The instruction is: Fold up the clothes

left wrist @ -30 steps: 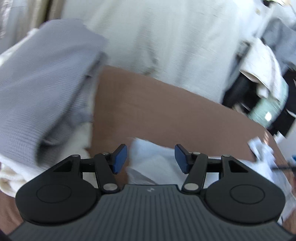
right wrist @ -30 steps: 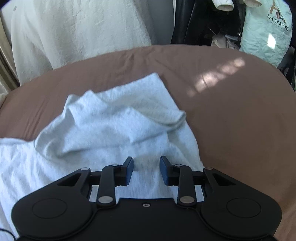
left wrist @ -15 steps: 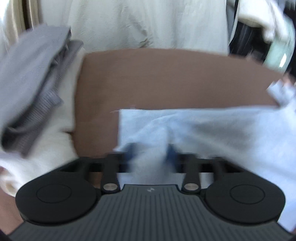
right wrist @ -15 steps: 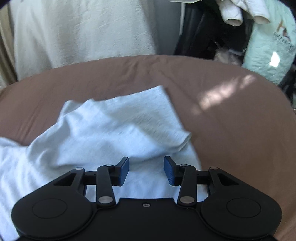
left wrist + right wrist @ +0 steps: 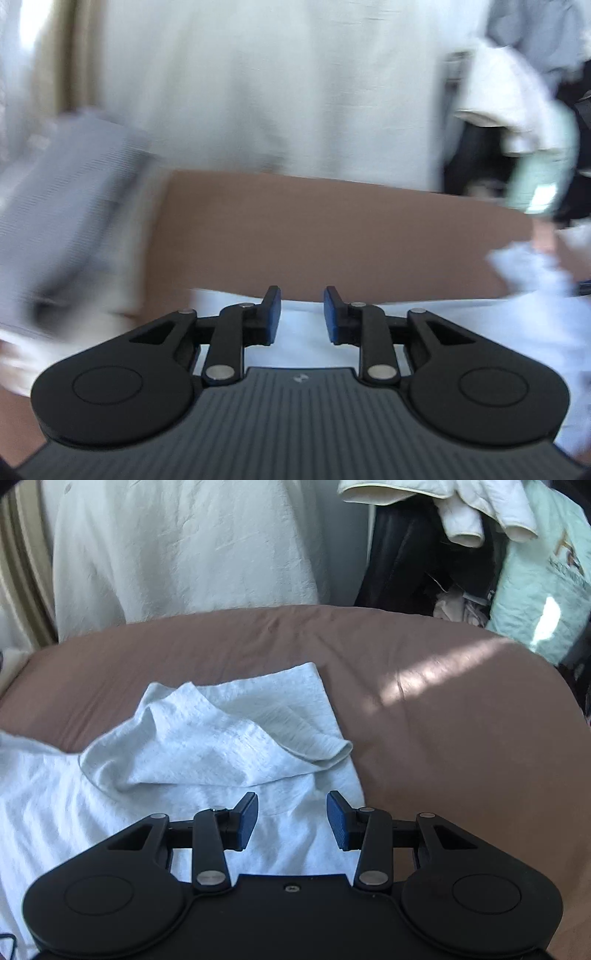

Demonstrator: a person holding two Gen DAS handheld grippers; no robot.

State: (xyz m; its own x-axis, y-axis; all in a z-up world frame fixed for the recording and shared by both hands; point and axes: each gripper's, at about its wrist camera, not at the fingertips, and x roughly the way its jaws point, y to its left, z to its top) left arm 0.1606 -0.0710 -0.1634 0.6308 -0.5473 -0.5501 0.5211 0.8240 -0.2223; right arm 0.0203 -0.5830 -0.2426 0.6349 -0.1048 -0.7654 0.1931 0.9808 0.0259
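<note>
Pale-blue garment (image 5: 177,775) lies spread on the brown bed sheet (image 5: 443,720), rumpled, with one flap turned back over itself so that a soft rolled fold edge (image 5: 332,755) runs across just ahead of the right tool (image 5: 291,821). That tool hangs directly over the cloth near its right-hand border; its blue pads stand apart with only fabric surface seen below them, nothing pinched. From it the bulk of the garment stretches away to the left, and bare sheet lies to the right.

In the left wrist view, which is blurred, the same garment (image 5: 295,332) shows as a pale band under and just beyond the left tool (image 5: 301,314), its far edge running straight across from side to side. The left tool's jaws have just been opening again after a tighter moment, and they now stand parted with no cloth between them. A stack of grey and white folded clothes (image 5: 62,206) sits to the left of it on the bed.

So the garment's long axis seems to run between the two tools, left to right. My judgement is that the turned-back flap is the right tool's business, being just in front of it, while the left tool is placed for the opposite end.
</note>
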